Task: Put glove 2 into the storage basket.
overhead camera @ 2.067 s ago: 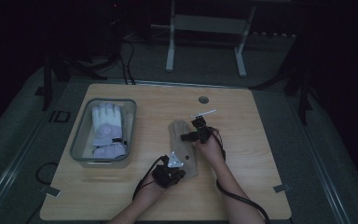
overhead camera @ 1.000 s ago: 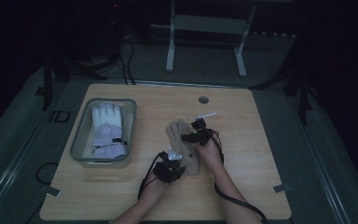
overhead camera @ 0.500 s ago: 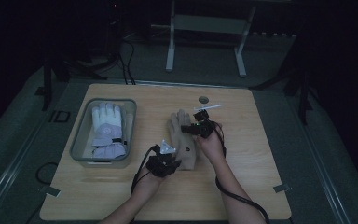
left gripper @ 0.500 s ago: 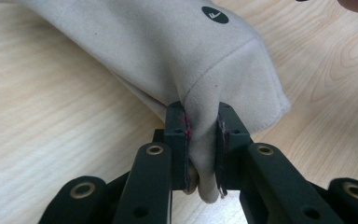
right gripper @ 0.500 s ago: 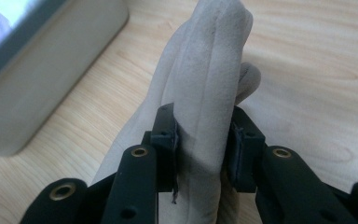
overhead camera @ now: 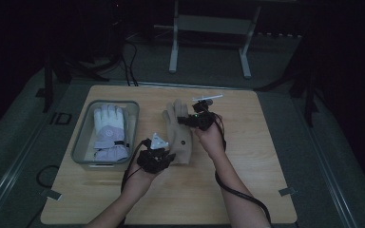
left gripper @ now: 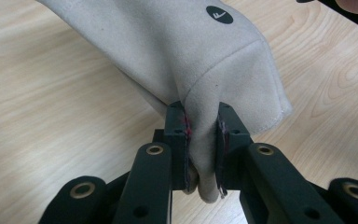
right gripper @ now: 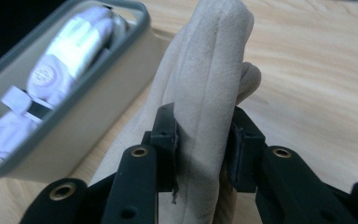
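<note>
Pinching a soft, limp beige suede glove [overhead camera: 179,135] at centre frame, the left gripper [overhead camera: 164,159] clamped its cuff and the right gripper [overhead camera: 186,119] its fingers, beside a grey plastic bin [overhead camera: 81,137].

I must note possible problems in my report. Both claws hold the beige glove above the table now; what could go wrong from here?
The left claw pinches only a fold at the edge of the beige glove's cuff, so the fabric might slip out. The right claw squeezes the bunched fingers, which may pull free too. The grey bin already holds a white glove, so the beige one could catch on its rim.
</note>
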{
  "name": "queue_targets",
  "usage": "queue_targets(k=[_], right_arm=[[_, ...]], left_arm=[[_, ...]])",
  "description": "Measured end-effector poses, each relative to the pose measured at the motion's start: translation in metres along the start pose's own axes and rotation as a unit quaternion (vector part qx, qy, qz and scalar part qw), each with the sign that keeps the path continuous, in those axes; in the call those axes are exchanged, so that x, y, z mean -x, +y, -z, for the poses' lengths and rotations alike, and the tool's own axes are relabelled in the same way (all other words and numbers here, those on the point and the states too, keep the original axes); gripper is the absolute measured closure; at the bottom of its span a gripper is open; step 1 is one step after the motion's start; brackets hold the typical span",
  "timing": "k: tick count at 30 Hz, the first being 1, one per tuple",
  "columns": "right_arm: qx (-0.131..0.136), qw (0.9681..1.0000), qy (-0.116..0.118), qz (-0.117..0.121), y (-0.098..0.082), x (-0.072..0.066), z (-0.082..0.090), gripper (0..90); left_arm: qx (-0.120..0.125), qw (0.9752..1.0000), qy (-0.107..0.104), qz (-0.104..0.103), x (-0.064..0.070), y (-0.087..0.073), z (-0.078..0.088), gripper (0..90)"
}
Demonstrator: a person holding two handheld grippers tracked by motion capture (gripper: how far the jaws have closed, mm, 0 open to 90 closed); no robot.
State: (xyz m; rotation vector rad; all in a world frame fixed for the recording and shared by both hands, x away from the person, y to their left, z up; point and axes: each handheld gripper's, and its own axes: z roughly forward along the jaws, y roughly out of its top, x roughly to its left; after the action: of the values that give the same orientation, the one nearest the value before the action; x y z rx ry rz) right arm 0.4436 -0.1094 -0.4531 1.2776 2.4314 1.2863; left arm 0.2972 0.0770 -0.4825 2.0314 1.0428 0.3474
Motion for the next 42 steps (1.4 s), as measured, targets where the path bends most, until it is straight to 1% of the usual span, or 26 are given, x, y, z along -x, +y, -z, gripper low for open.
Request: queue_targets(k=[1,4,5,6,8,9,10,11,12,13,15,16,17,18,24,25,26,28,29,31,33,34,35,37,41,42], right_arm=[[0.001,1.0000,0.000,0.003,0.003,-0.003,0.000,68.2],[0.004,0.9999,0.005,0.010,0.013,-0.011,-0.002,68.2],[0.004,0.9999,0.005,0.010,0.013,-0.011,-0.002,68.2],[0.005,0.9998,0.010,0.015,0.020,-0.017,-0.004,68.2],[0.006,0.9997,0.014,0.017,0.026,-0.023,-0.006,68.2],[0.006,0.9997,0.014,0.017,0.026,-0.023,-0.006,68.2],[0.007,0.9995,0.021,0.023,0.033,-0.031,-0.010,68.2],[0.007,0.9994,0.023,0.026,0.036,-0.034,-0.012,68.1],[0.007,0.9994,0.023,0.026,0.036,-0.034,-0.012,68.1],[0.009,0.9990,0.026,0.034,0.043,-0.044,-0.016,68.2],[0.009,0.9989,0.028,0.036,0.045,-0.047,-0.018,68.2],[0.009,0.9986,0.031,0.042,0.052,-0.057,-0.023,68.2],[0.008,0.9984,0.032,0.045,0.054,-0.060,-0.025,68.2],[0.007,0.9982,0.034,0.048,0.057,-0.064,-0.028,68.2],[0.003,0.9965,0.046,0.070,0.075,-0.090,-0.046,68.1],[0.003,0.9965,0.046,0.070,0.075,-0.090,-0.046,68.1],[-0.001,0.9957,0.050,0.078,0.079,-0.098,-0.053,68.1],[0.002,0.9948,0.056,0.085,0.081,-0.105,-0.058,68.0],[0.002,0.9948,0.056,0.085,0.081,-0.105,-0.058,68.0],[0.000,0.9937,0.067,0.090,0.083,-0.115,-0.070,68.0],[-0.001,0.9934,0.068,0.093,0.084,-0.117,-0.073,68.0],[-0.006,0.9927,0.071,0.098,0.086,-0.125,-0.082,68.0],[-0.006,0.9927,0.071,0.098,0.086,-0.125,-0.082,68.0],[-0.012,0.9909,0.070,0.114,0.088,-0.135,-0.094,67.9],[-0.014,0.9900,0.078,0.117,0.088,-0.146,-0.109,67.9],[-0.014,0.9900,0.078,0.117,0.088,-0.146,-0.109,67.9]], left_arm=[[0.000,1.0000,0.000,0.000,0.000,0.000,0.000,78.7],[0.003,0.9999,0.011,0.003,-0.011,0.002,0.015,78.6],[0.003,0.9999,0.011,0.003,-0.011,0.002,0.015,78.6],[0.005,0.9998,0.017,0.004,-0.015,0.003,0.022,78.6],[0.005,0.9996,0.028,0.002,-0.020,0.003,0.032,78.6],[0.005,0.9996,0.028,0.002,-0.020,0.003,0.032,78.6],[0.005,0.9995,0.031,0.001,-0.023,0.003,0.036,78.6],[0.006,0.9992,0.038,0.004,-0.028,0.003,0.043,78.6],[0.006,0.9992,0.038,0.004,-0.028,0.003,0.043,78.6],[0.006,0.9990,0.043,0.009,-0.035,0.002,0.051,78.6],[0.008,0.9988,0.047,0.013,-0.038,0.001,0.055,78.6],[0.008,0.9985,0.053,0.014,-0.042,-0.001,0.060,78.6],[0.008,0.9984,0.053,0.016,-0.045,-0.002,0.062,78.6],[0.009,0.9979,0.062,0.019,-0.050,-0.004,0.069,78.6],[0.014,0.9964,0.078,0.031,-0.065,-0.010,0.086,78.6],[0.013,0.9960,0.083,0.032,-0.066,-0.012,0.088,78.6],[0.012,0.9957,0.085,0.036,-0.070,-0.014,0.091,78.6],[0.008,0.9946,0.094,0.042,-0.079,-0.021,0.100,78.6],[0.008,0.9946,0.094,0.042,-0.079,-0.021,0.100,78.6],[0.009,0.9938,0.097,0.053,-0.085,-0.026,0.105,78.6],[0.008,0.9930,0.102,0.060,-0.091,-0.030,0.109,78.6],[0.008,0.9921,0.107,0.065,-0.096,-0.035,0.113,78.6],[0.008,0.9921,0.107,0.065,-0.096,-0.035,0.113,78.6],[0.007,0.9908,0.115,0.071,-0.102,-0.041,0.120,78.5],[0.005,0.9892,0.121,0.083,-0.112,-0.049,0.127,78.5],[0.005,0.9892,0.121,0.083,-0.112,-0.049,0.127,78.5]])
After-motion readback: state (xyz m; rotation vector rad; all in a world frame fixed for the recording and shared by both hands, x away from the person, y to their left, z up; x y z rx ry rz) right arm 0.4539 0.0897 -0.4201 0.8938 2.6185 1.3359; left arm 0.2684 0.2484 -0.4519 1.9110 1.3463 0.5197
